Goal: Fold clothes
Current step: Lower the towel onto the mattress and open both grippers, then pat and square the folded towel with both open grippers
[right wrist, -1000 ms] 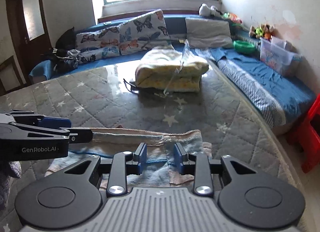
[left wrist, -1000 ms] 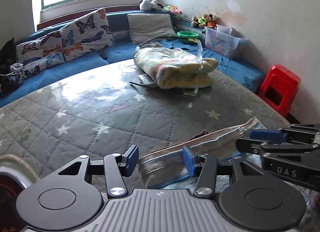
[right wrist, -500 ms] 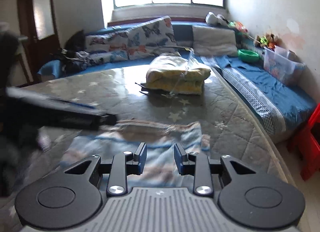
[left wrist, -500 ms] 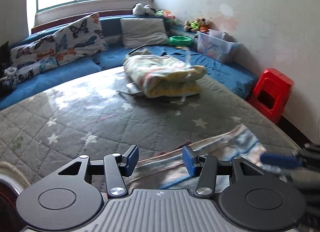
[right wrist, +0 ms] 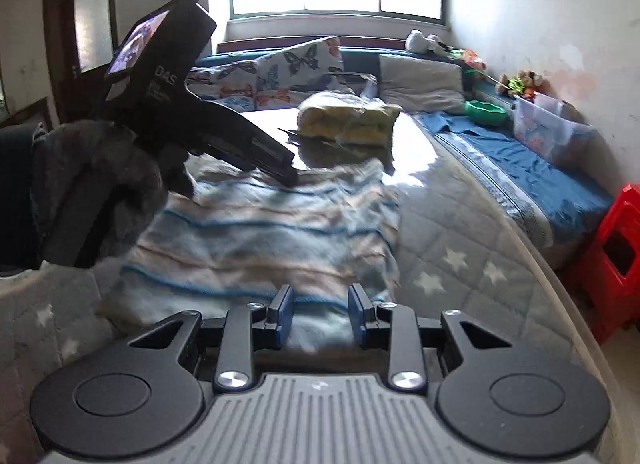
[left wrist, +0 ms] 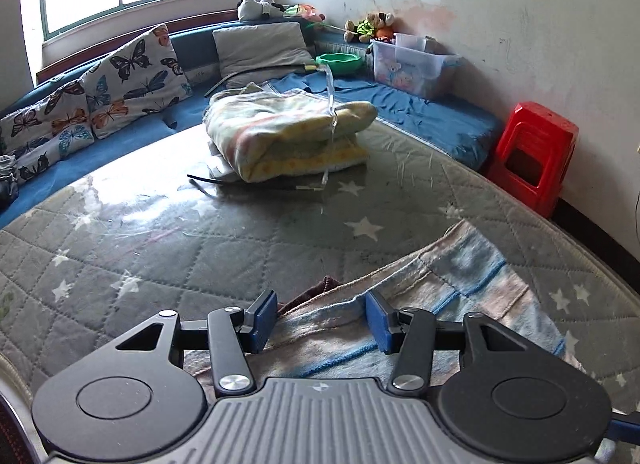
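A striped blue-and-pink garment [right wrist: 272, 236] lies spread flat on the near part of the star-quilted mattress [left wrist: 160, 240]. The left gripper [left wrist: 322, 320] hovers over its near edge, jaws apart and holding nothing. The right gripper [right wrist: 320, 316] is likewise spread wide above the cloth. A folded yellow blanket [left wrist: 288, 132] sits farther back.

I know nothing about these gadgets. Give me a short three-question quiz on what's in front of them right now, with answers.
1. True or false: the left hand-held gripper is clamped on the striped garment.
2. Which item stands beside the bed, by the wall? A) red stool B) green bowl C) butterfly pillow
3. Fill in: the folded yellow blanket rests on the grey ____ mattress.

Key: 1 false, its jaws stand open over the cloth; 2 A, the red stool; 3 star-patterned.
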{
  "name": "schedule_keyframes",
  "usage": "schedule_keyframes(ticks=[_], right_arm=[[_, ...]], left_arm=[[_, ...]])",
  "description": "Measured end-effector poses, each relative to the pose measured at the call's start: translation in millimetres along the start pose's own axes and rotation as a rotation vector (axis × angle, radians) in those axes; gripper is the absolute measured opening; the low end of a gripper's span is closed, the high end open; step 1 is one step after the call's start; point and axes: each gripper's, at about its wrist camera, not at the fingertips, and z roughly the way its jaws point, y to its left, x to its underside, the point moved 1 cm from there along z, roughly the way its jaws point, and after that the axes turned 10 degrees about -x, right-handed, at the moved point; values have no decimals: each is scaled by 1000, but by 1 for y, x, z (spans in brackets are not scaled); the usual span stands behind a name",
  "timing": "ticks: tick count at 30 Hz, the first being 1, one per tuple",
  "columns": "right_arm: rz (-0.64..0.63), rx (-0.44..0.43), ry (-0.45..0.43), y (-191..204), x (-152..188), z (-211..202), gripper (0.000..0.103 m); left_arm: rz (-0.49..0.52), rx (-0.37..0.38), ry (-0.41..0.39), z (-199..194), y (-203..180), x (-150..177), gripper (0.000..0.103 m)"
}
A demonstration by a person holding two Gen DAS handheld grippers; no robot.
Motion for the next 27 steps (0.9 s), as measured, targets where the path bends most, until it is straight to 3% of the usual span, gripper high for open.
schedule_keyframes(ticks=[5,12,19,27], right_arm=[[71,-28,-26,-9,3,-7,29],[46,-15,-30,-2,8,-11,30],[54,-8,-36,0,8,-11,32],[49,-4,-58,8,6,-19,38]], left_arm=[[-13,4,-20,-10,-4,-6,51],[42,79,-61,-25,-33,-12,51],[83,68,-26,-12,-54,-6,51],[69,59,-41,-40,-40,2,58]])
